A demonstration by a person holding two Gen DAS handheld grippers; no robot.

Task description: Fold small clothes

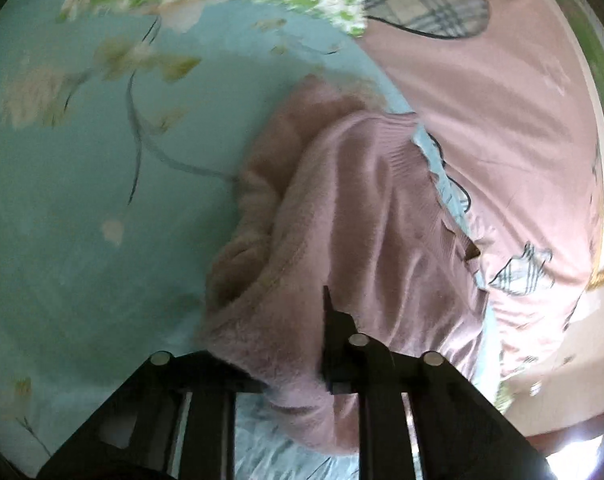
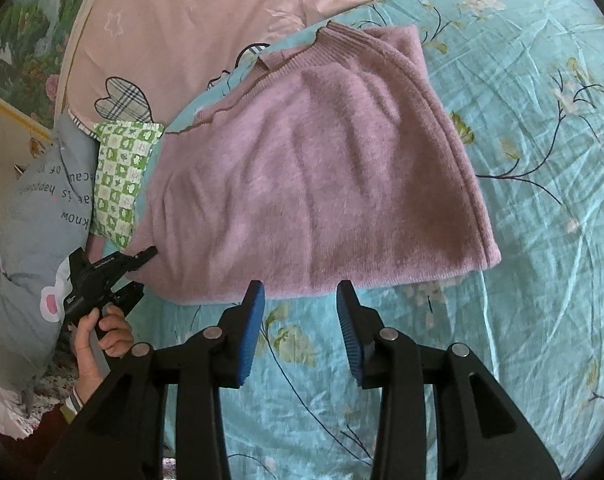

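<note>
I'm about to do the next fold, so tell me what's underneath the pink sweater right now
The pink sweater lies on the teal floral bedsheet, which shows all around it. Its far edge reaches a pink quilt. Anything directly beneath the sweater is covered.

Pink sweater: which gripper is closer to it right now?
Left. The left gripper is at the pink sweater's left corner, fabric between its fingers. The right gripper hovers open just off the near hem.

The mauve sweater [image 2: 321, 168] is fuzzy, matt knit cloth with a ribbed collar. The teal floral bedsheet [image 2: 541, 240] is thin, creased woven cloth. The right gripper [image 2: 302, 316] is matt black plastic with ridged blue pads [image 2: 252, 332].
</note>
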